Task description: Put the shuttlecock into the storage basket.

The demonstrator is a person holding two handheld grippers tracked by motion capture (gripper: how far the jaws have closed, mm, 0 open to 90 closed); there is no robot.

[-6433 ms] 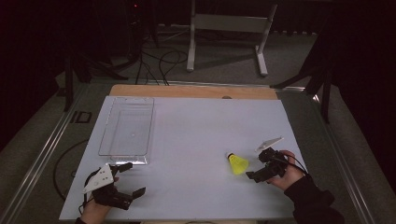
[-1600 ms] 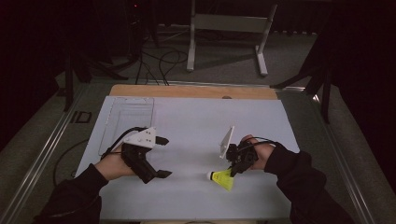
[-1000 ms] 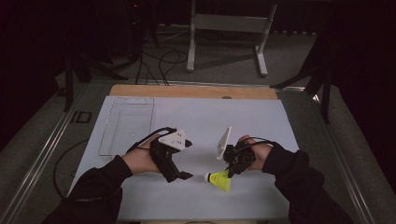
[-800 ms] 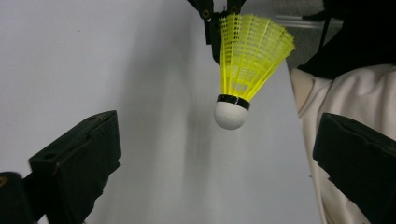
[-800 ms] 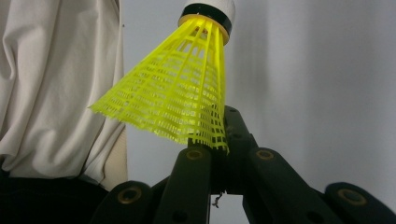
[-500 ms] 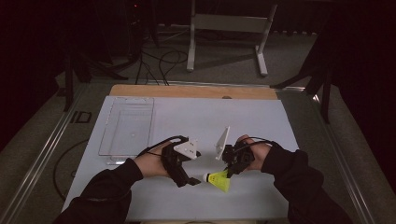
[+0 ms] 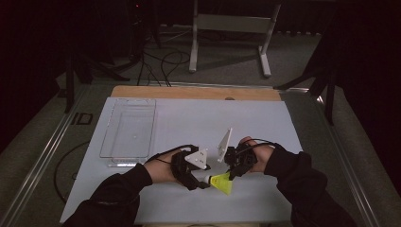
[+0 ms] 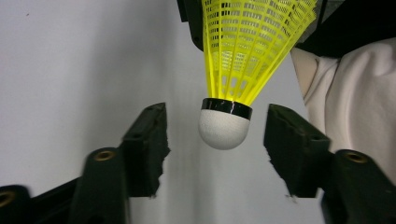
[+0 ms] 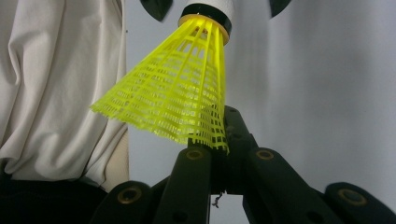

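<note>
A white table cover (image 7: 179, 118) is spread over the work surface, giving a plain ground against which small things stand out. A clear plastic tray (image 7: 128, 132) is set toward the far left of it, well apart from both hands, presumably as a place for things to be put. Near the front middle, the right gripper (image 7: 230, 174) is clamped on the rim of the skirt of a yellow plastic shuttlecock (image 7: 221, 182), so that the cork end is left free and offered toward the other hand. The shuttlecock is thus held just above the cover, between the two grippers. The left gripper (image 8: 217, 140) is brought up to the white cork (image 8: 223, 128); its jaws have just been closing and stand narrowed on either side of the cork with gaps still showing, so a handover is judged to be in hand.
</note>
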